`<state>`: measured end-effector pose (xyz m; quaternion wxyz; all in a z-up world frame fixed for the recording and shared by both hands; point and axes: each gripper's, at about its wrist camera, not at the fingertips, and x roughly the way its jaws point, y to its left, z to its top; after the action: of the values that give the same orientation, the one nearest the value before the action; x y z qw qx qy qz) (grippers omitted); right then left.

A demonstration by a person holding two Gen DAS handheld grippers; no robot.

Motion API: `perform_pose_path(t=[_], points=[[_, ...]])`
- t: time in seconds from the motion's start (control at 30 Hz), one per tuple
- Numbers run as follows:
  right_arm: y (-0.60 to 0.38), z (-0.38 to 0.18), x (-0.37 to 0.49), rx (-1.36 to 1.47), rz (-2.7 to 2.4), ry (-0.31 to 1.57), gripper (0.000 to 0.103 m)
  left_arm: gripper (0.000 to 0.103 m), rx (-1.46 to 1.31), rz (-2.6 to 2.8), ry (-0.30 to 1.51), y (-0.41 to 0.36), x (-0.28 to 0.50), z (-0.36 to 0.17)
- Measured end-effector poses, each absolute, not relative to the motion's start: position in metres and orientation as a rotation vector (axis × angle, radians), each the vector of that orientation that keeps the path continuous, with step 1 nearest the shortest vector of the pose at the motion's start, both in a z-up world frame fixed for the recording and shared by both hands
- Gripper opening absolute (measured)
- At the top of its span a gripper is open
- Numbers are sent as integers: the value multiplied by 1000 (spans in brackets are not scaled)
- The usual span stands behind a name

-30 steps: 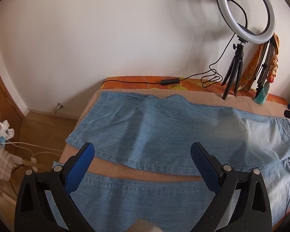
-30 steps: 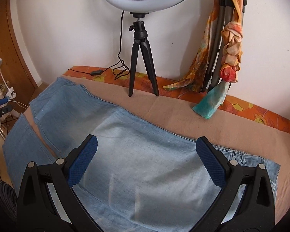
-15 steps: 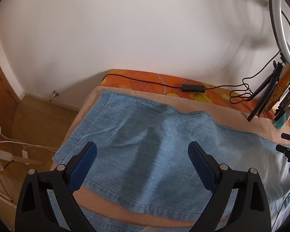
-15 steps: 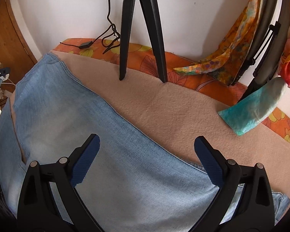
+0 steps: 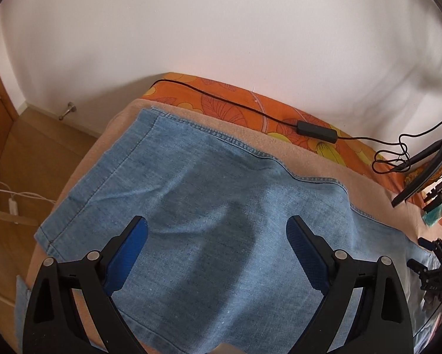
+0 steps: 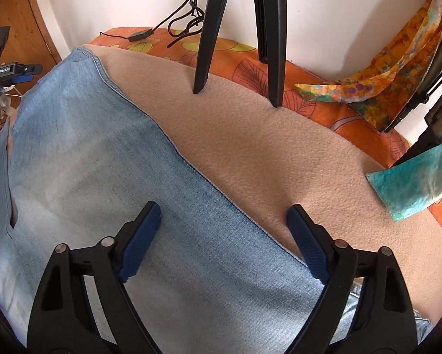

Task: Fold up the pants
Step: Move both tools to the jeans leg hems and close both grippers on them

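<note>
Denim is what fills both my wrist views: the light blue pants (image 5: 209, 212) lie spread flat on the beige fleece blanket (image 6: 250, 147), which I use as my landmark. On that blanket the far leg runs along under the wall, its stitched hem at the blanket's left end, and a strip of bare fleece stays visible between its outer seam and the orange flowered sheet (image 5: 227, 100) along the blanket's wall-side edge.

My left gripper (image 5: 216, 231) hangs over the leg near the hem end of the blanket, jaws wide apart, blue pads clear of the cloth with nothing pinched between them. My right gripper (image 6: 224, 219) hangs further along the blanket toward the waist; its jaws are closing, straddling the outer seam of the pants (image 6: 109, 177), one pad over denim and the other over bare fleece. I see no fabric pressed between the pads yet.

At the back of the blanket, two black tripod legs (image 6: 204, 38) stand on the fleece, and a black cable with an inline switch (image 5: 315, 128) lies on the orange sheet beyond it. A teal cloth (image 6: 409, 183) droops onto the blanket's right end, below a patterned orange scarf (image 6: 377, 88).
</note>
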<state>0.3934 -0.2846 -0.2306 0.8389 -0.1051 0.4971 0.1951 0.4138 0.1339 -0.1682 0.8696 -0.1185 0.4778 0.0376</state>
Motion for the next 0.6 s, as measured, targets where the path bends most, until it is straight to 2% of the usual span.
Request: perform_pose_path(t=[0.03, 0.07, 0.1, 0.2, 0.3, 0.6], points=[[-284, -228, 390, -219, 425, 1041, 63, 94, -263, 77, 1001, 137, 416, -167], [-282, -226, 389, -209, 441, 1035, 40, 94, -276, 77, 1002, 138, 418, -166], [-280, -226, 387, -219, 432, 1041, 24, 94, -282, 80, 1000, 139, 421, -165], [-270, -224, 380, -275, 401, 1028, 12, 94, -285, 88, 991, 137, 430, -158], [-267, -216, 372, -306, 377, 1007, 7, 94, -284, 70, 997, 128, 439, -154], [-263, -155, 316, -299, 390, 853, 7, 94, -361, 45, 1060, 104, 472, -164]])
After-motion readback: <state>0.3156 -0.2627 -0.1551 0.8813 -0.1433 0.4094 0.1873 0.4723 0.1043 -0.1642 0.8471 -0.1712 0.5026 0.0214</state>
